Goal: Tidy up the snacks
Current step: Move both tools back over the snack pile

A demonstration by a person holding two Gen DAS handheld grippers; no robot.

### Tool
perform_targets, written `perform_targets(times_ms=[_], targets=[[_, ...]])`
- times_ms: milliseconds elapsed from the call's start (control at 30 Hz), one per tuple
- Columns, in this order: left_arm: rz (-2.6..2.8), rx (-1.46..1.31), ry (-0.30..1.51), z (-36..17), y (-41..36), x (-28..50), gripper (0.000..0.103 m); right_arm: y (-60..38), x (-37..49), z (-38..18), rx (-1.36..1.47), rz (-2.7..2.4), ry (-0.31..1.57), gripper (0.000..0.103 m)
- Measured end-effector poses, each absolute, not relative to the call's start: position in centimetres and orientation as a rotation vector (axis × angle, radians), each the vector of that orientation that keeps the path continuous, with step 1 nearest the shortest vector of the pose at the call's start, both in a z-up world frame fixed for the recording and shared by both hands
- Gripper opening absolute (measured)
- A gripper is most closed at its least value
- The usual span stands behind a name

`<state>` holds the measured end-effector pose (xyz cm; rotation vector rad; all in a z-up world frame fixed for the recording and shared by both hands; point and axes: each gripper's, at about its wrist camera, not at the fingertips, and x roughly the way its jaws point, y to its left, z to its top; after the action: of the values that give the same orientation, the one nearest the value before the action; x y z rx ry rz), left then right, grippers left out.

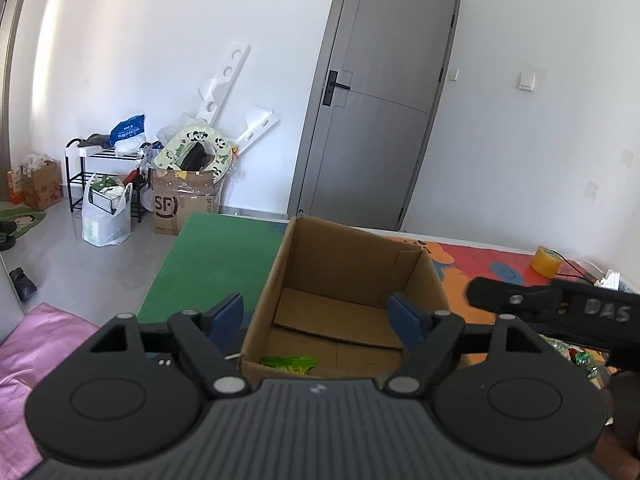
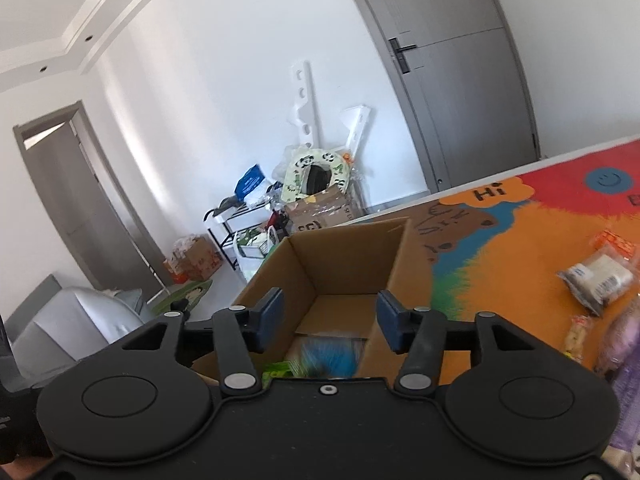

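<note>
An open cardboard box (image 1: 340, 264) stands on the colourful mat; it also shows in the right wrist view (image 2: 344, 264). A green snack packet (image 1: 289, 363) lies at its near inside edge. In the right wrist view a blurred blue packet (image 2: 330, 356) and a green packet (image 2: 278, 368) are in the box. My left gripper (image 1: 318, 318) is open and empty above the box's near rim. My right gripper (image 2: 330, 322) is open and empty above the box; its body (image 1: 560, 308) shows at the right of the left wrist view. Loose snacks lie on the mat: a grey-white packet (image 2: 598, 280), an orange one (image 2: 614, 242), a small stick pack (image 2: 576, 338), a purple bag (image 2: 624, 356).
The table's mat is green (image 1: 216, 256) at the left and orange (image 2: 520, 264) at the right. A yellow tape roll (image 1: 544, 262) and a black cable lie at the far right. A grey door (image 1: 380, 100), boxes, bags and a shoe rack (image 1: 100, 176) stand beyond. Pink fabric (image 1: 32, 352) lies at the left.
</note>
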<state>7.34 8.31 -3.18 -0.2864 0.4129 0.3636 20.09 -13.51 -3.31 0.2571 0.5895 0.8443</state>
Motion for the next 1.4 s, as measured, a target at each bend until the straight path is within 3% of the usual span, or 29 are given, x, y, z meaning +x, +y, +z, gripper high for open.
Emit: perform_targets(times_ms=[133, 233, 1400], targets=[[0.358, -0.278, 0.403, -2.9, 7.2, 7.3, 0.080, -16.4, 19.7, -3.4, 0.279, 0.768, 0.562, 0.082], [0.340, -0.281, 0.398, -2.8, 6.2, 7.3, 0.083, -18.5, 19.5, -3.6, 0.283, 0.729, 0.556, 0.090], [0.057, -0.218, 0.441, -4.3, -6.7, 10.5, 0.086, -36.1, 18.3, -6.2, 0.282, 0.371, 0.526, 0.091]])
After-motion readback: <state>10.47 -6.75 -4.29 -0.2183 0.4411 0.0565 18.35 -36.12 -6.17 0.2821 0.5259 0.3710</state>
